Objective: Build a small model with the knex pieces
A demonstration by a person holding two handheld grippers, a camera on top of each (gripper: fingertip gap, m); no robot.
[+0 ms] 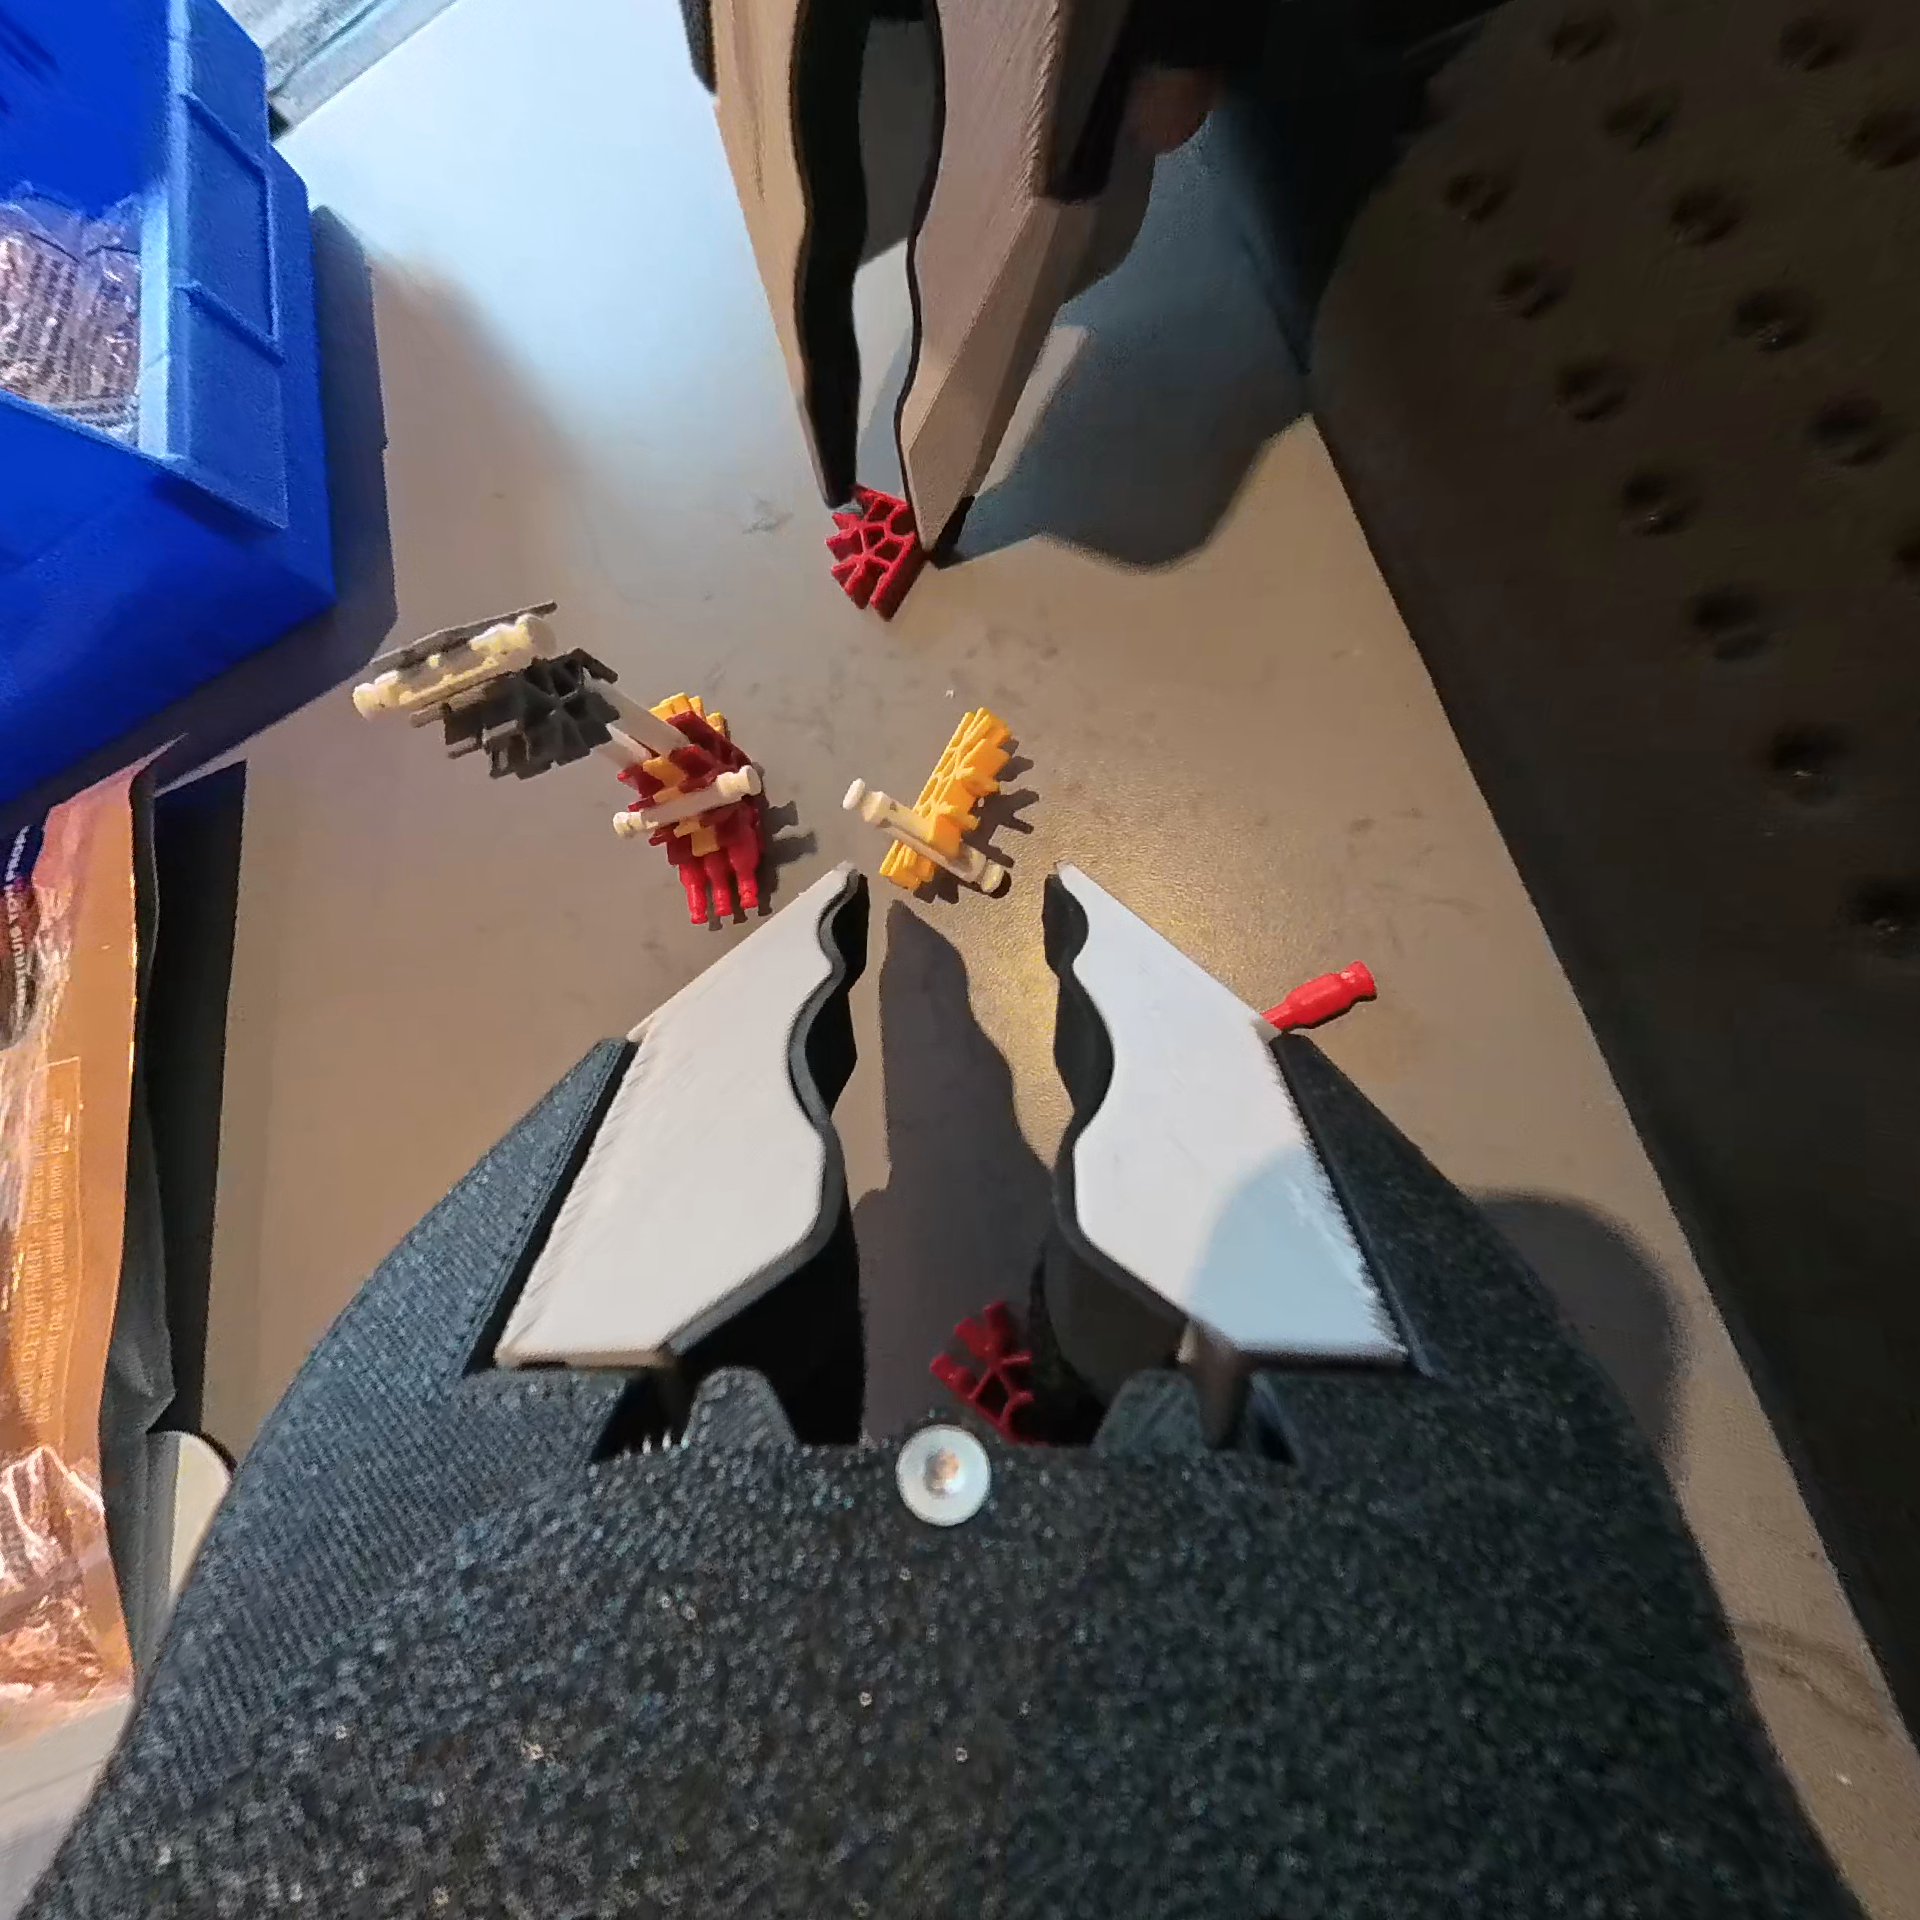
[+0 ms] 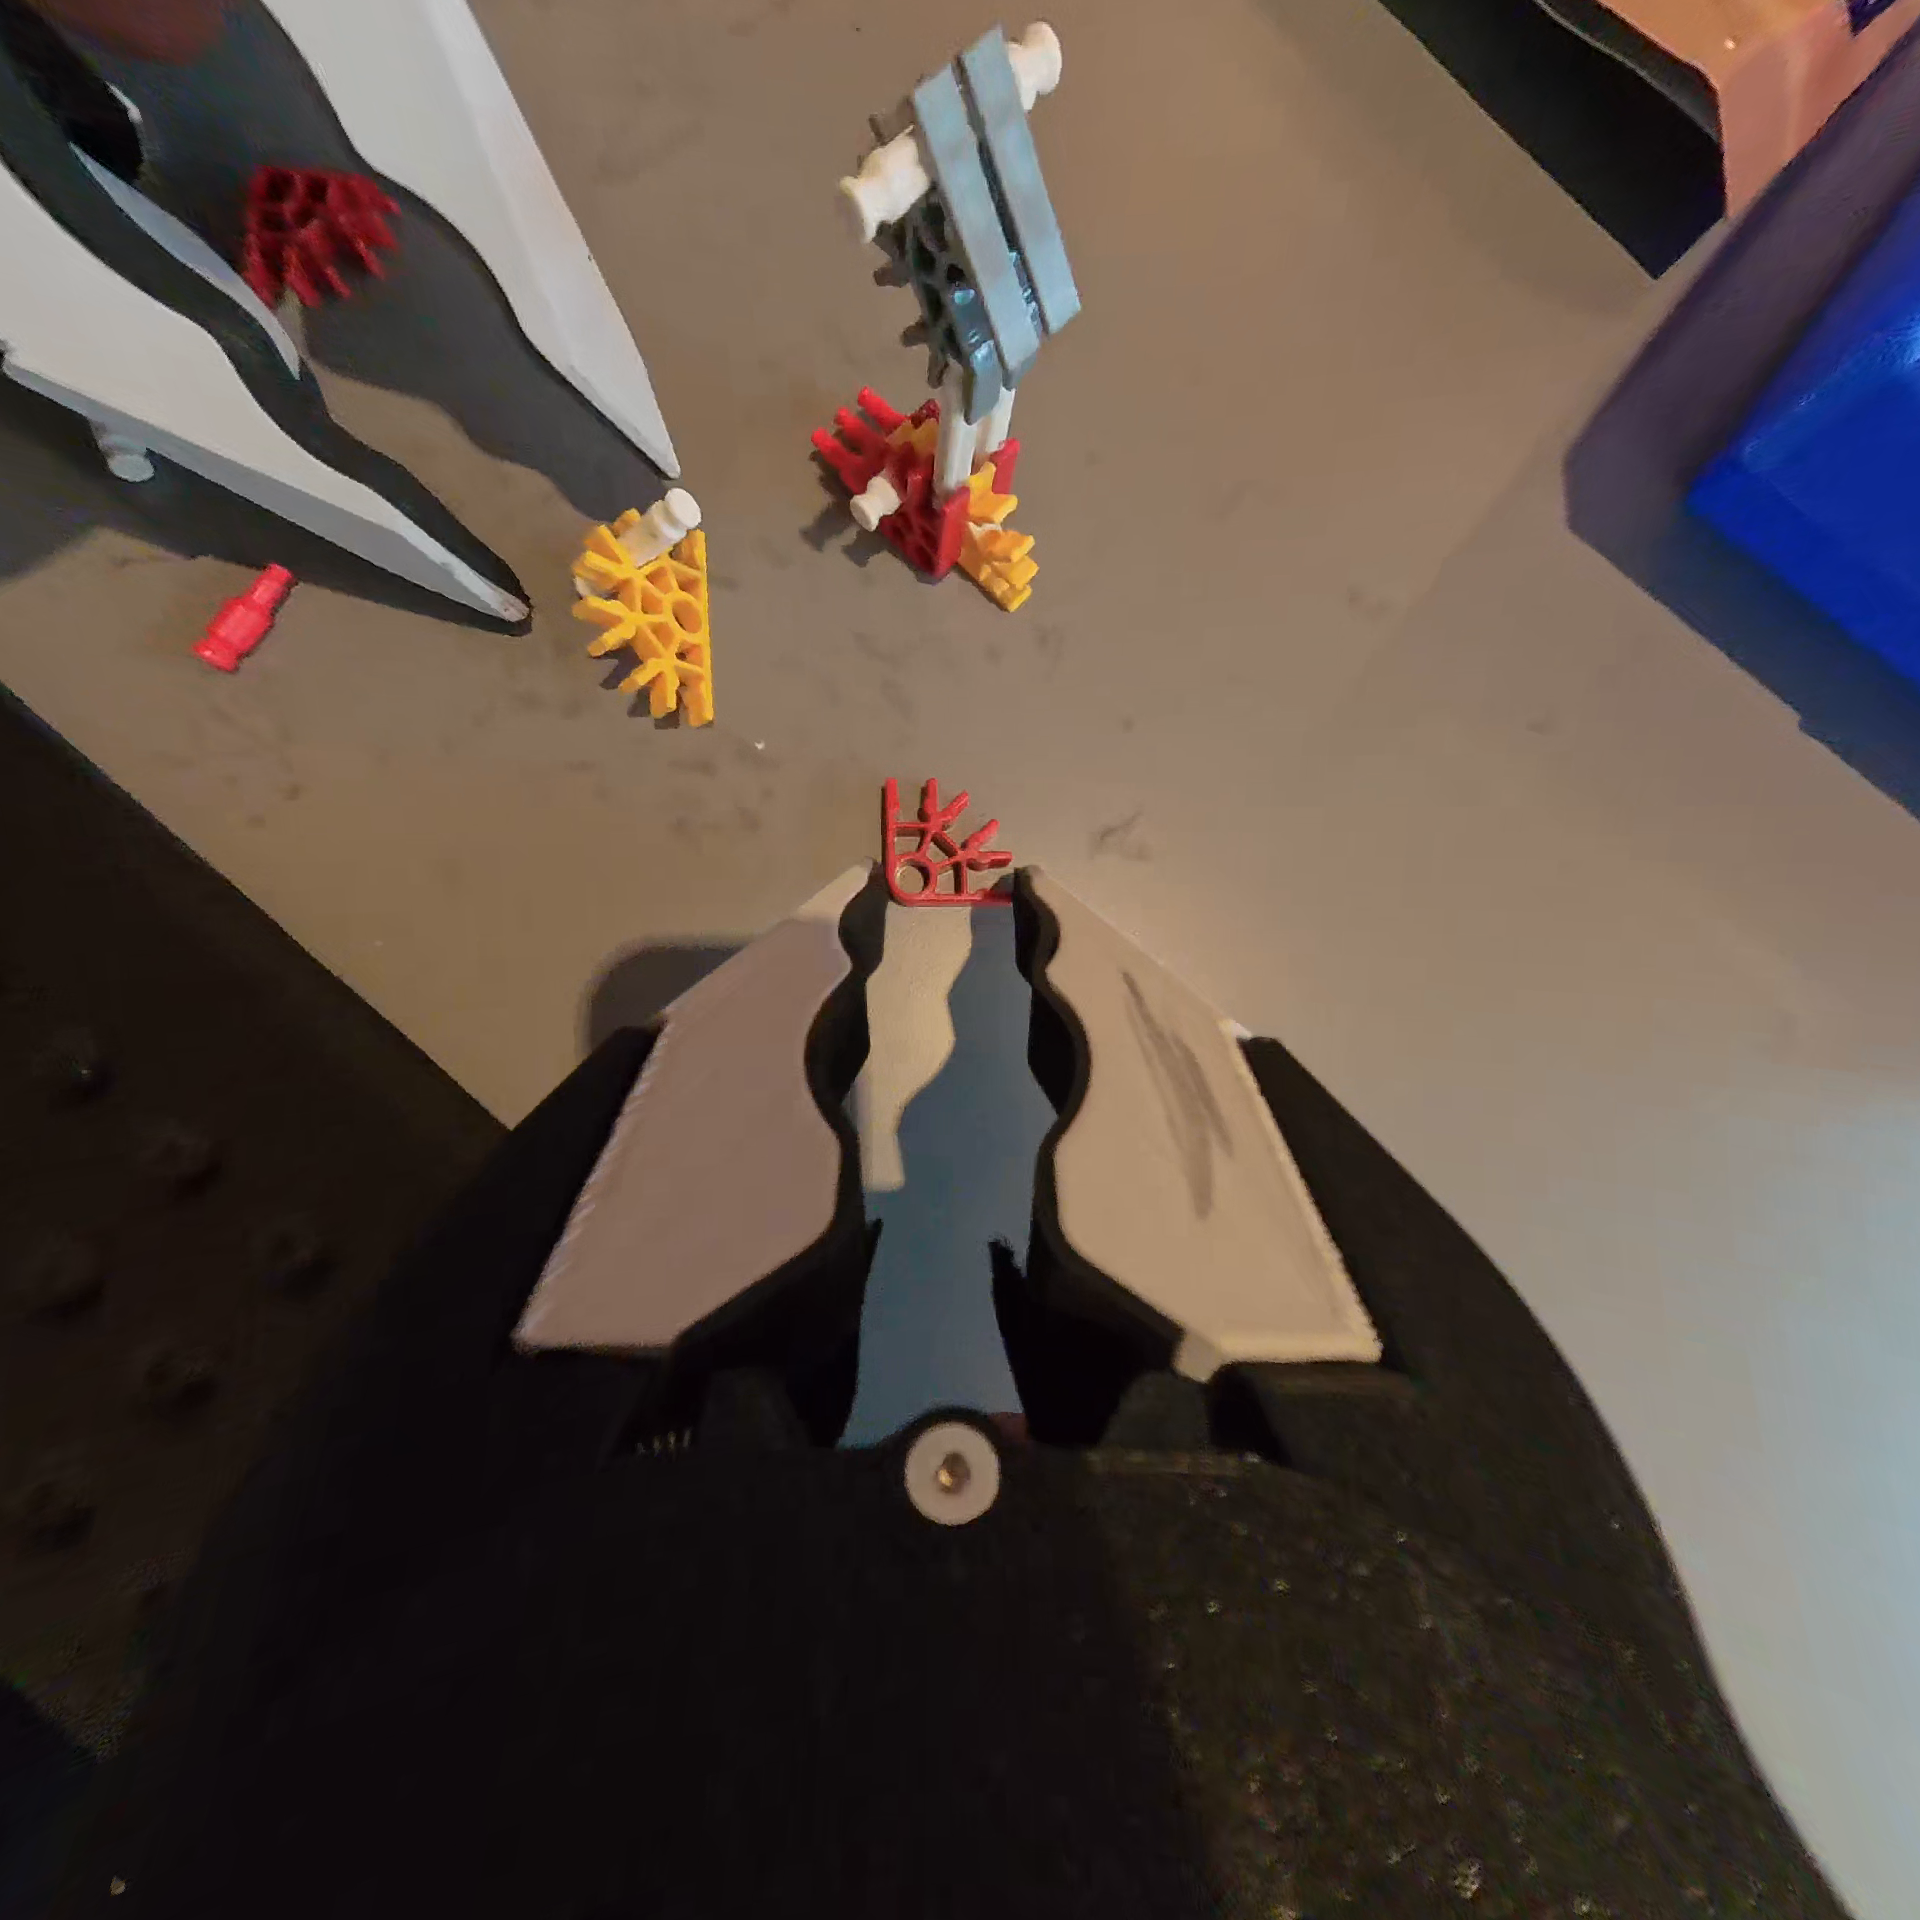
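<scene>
My left gripper [image 1: 956, 888] is open, its tips just short of a yellow connector [image 1: 948, 800] with a white rod clipped across it. A dark red connector [image 1: 982, 1369] shows deep between its fingers near the base; I cannot tell whether it is lodged there or lies on the table. My right gripper [image 2: 945, 878] is closed on the lower edge of a red quarter-circle connector [image 2: 935, 847] at the table surface; the connector also shows in the left wrist view [image 1: 878, 561]. A built piece of red, yellow and grey connectors with white rods [image 2: 935, 416] stands beyond it.
A loose red rod [image 1: 1320, 992] lies by the left gripper's right finger. A blue bin [image 1: 156, 416] stands at the left, with an orange package [image 1: 62, 1143] nearer. A black dotted mat [image 1: 1662, 520] borders the grey table [image 1: 1195, 675] on the right. The tips of one gripper are about 9 cm away from the tips of the other. From my left tips it is roughly 5 cm to the loose red rod [image 1: 1320, 992]; from my right, 12 cm. It turns up in the right wrist view [image 2: 223, 614] as well.
</scene>
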